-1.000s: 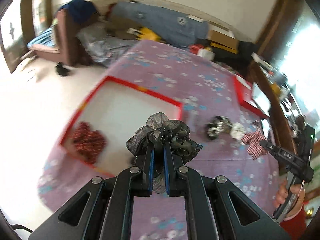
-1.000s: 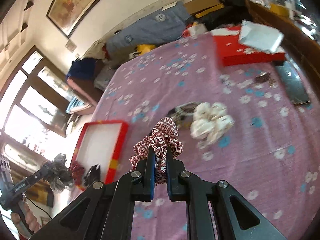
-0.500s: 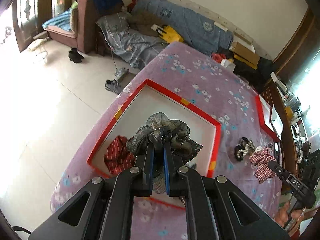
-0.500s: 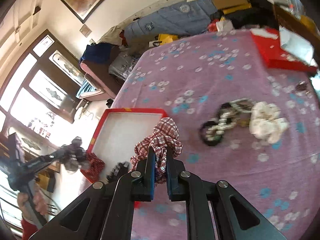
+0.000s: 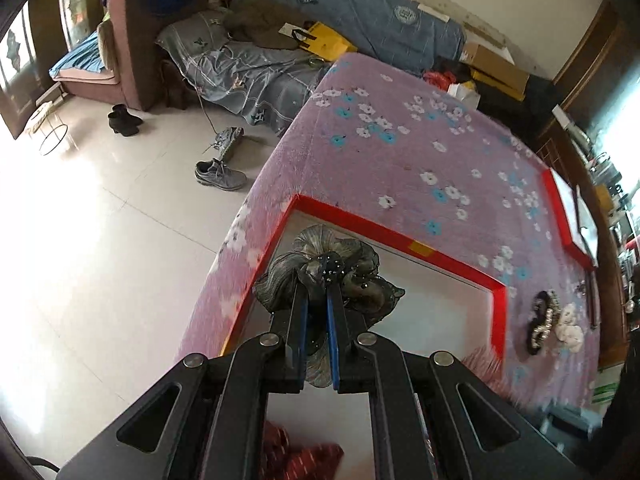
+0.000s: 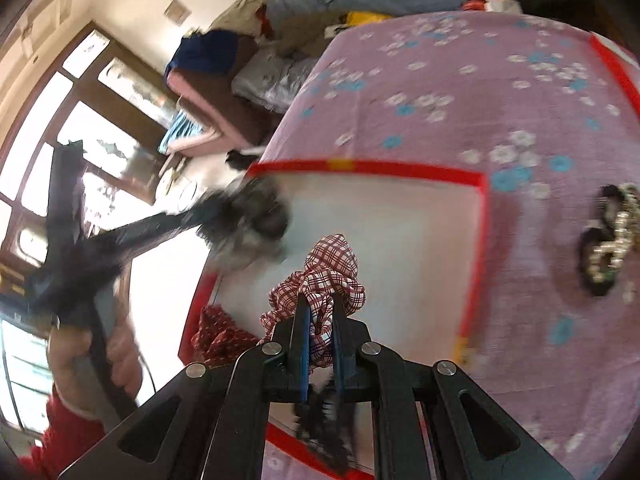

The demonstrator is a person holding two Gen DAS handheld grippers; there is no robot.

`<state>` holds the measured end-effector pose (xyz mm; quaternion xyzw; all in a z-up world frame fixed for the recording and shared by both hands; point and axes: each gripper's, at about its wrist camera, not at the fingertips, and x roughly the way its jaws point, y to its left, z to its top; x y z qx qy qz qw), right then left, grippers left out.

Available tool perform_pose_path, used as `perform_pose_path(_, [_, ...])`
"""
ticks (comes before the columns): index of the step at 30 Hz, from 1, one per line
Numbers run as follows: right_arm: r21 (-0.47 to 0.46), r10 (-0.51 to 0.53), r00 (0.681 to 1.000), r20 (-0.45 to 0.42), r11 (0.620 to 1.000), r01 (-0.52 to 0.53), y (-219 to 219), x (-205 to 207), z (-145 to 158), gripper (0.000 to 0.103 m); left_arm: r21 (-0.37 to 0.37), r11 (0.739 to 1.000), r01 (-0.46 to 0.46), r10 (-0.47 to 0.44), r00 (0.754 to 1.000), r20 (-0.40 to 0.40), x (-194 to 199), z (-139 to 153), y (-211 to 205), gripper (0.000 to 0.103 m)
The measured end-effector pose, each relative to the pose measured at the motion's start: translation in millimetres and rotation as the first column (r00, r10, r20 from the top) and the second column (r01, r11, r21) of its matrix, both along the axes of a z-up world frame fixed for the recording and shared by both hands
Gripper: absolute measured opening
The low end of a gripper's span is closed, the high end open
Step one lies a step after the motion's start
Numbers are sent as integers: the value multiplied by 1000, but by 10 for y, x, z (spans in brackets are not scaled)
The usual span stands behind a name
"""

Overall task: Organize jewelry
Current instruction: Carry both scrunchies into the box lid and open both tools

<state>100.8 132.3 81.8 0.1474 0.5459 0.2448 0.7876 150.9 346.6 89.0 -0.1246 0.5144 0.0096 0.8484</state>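
My left gripper point(image 5: 316, 300) is shut on a grey-black ruffled hair tie point(image 5: 324, 268) and holds it above the far left corner of a red-rimmed white tray point(image 5: 396, 240). My right gripper point(image 6: 320, 312) is shut on a red-checked scrunchie point(image 6: 324, 276) over the same tray point(image 6: 400, 168). The left gripper point(image 6: 240, 216) with its hair tie shows blurred in the right wrist view. A dark red scrunchie point(image 6: 218, 332) lies in the tray's near left corner and shows in the left wrist view point(image 5: 304, 456). A black item point(image 6: 324, 420) lies under the right gripper.
A black beaded hair piece point(image 5: 542, 322) and a white flower piece point(image 5: 570, 326) lie on the purple flowered cloth point(image 5: 400, 152) right of the tray. A second red box point(image 5: 568, 208) sits at the far right. Shoes point(image 5: 220, 172) and a sofa point(image 5: 132, 52) are beyond the table's left edge.
Both grippers have moved left over the tray, each keeping its hair tie. The left one has gone to the tray's far left corner; the right one has left the cloth.
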Motion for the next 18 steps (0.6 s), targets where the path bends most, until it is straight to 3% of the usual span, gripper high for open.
perform_pose_path(12, [-102, 216, 974, -63, 970, -222, 791, -203, -414, 13, -16, 1000, 20, -21, 999, -35, 265, -221, 68, 9])
perform_pose_path(16, [-132, 229, 973, -40, 963, -233, 804, -215, -395, 14, -29, 999, 21, -21, 1000, -18, 181, -107, 92, 23])
perform_pose_path(18, [-125, 228, 973, -28, 965, -229, 766, -227, -348, 21, -36, 999, 17, -17, 1000, -2, 103, -16, 103, 26])
